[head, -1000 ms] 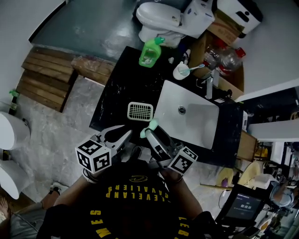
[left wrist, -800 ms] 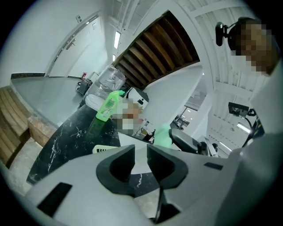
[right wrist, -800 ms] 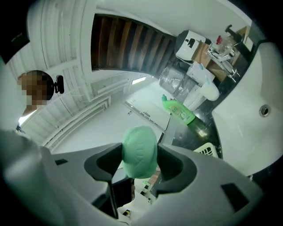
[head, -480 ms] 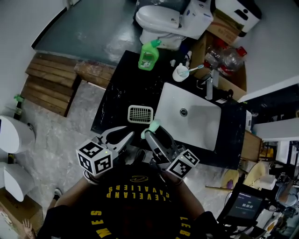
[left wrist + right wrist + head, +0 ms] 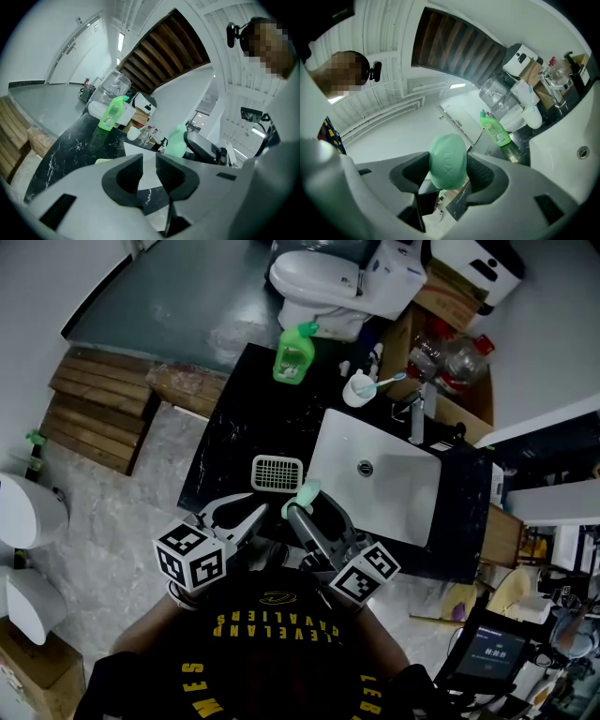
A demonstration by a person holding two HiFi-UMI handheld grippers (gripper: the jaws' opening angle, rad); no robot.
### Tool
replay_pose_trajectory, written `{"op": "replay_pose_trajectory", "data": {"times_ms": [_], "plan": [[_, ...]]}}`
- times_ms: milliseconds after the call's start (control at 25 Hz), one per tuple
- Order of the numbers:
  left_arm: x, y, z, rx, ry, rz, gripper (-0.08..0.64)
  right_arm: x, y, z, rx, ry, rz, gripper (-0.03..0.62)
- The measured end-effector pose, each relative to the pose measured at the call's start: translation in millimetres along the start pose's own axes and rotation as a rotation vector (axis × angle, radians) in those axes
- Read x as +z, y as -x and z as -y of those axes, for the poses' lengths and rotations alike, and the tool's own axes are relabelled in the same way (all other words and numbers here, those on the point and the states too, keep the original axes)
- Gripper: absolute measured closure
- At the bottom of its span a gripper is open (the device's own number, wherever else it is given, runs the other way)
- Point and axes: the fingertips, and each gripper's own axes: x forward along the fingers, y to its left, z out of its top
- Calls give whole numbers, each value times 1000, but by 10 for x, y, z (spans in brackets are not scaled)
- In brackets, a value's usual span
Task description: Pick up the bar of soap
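A pale green oval bar of soap [image 5: 306,493] is pinched between the jaws of my right gripper [image 5: 303,503], held in the air over the front edge of the black marble counter [image 5: 239,427]. The right gripper view shows the soap [image 5: 449,157] upright between both pads of that gripper [image 5: 448,169]. My left gripper [image 5: 250,513] hangs just left of it, its jaws a narrow gap apart with nothing between them [image 5: 149,168]. The left gripper view also shows the soap [image 5: 177,142] off to the right. An empty white slotted soap dish [image 5: 277,472] lies on the counter just beyond both grippers.
A white sink basin [image 5: 375,474] with a faucet [image 5: 413,414] is set into the counter's right half. At the back stand a green bottle [image 5: 292,351] and a white cup with a toothbrush [image 5: 358,388]. A toilet [image 5: 319,277] is behind, wooden pallets [image 5: 94,409] to the left.
Almost nothing differs. The right gripper has kept the soap throughout, and both grippers hold nearly the same place while the head view has shifted slightly.
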Motion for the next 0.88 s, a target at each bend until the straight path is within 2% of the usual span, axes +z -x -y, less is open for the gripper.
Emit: {"op": "replay_pose_trajectory", "data": {"times_ms": [880], "plan": [[7, -131, -5, 2, 5, -3, 465, 24, 16, 174, 6, -67, 11, 330]]}}
